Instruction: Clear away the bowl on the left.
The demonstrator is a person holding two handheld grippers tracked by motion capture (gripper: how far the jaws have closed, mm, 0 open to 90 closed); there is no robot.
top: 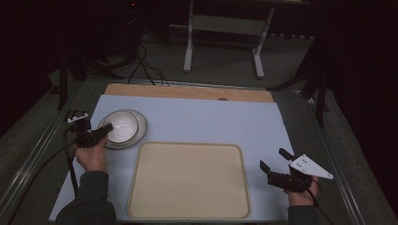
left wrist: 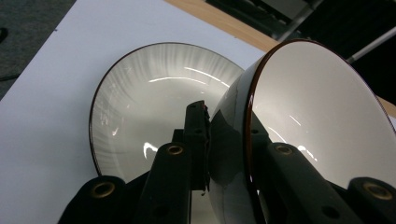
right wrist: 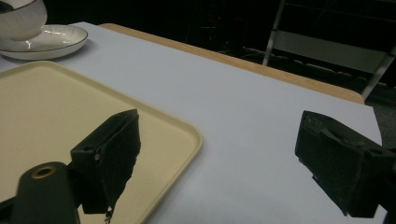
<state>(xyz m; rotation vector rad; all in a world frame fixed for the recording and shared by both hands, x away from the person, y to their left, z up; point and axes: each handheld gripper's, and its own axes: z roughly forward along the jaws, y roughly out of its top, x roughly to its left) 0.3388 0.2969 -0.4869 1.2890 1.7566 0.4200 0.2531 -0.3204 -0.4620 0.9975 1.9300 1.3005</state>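
Bowl [left wrist: 322,121] tilted, rim clamped above plate [left wrist: 140,107]

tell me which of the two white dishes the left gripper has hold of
The bowl, the deep one with the brown rim. The left gripper pinches its wall, tilting it above the flatter plate, which lies untouched on the table.

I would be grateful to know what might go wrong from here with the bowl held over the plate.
1. The left hand-held gripper pinches only the rim wall of the glossy bowl, which is tilted; it may slip or rotate out.
2. The bowl hangs just above the plate, so a drop could chip both.
3. The right hand-held gripper is open beside the tray, too far off to steady anything.
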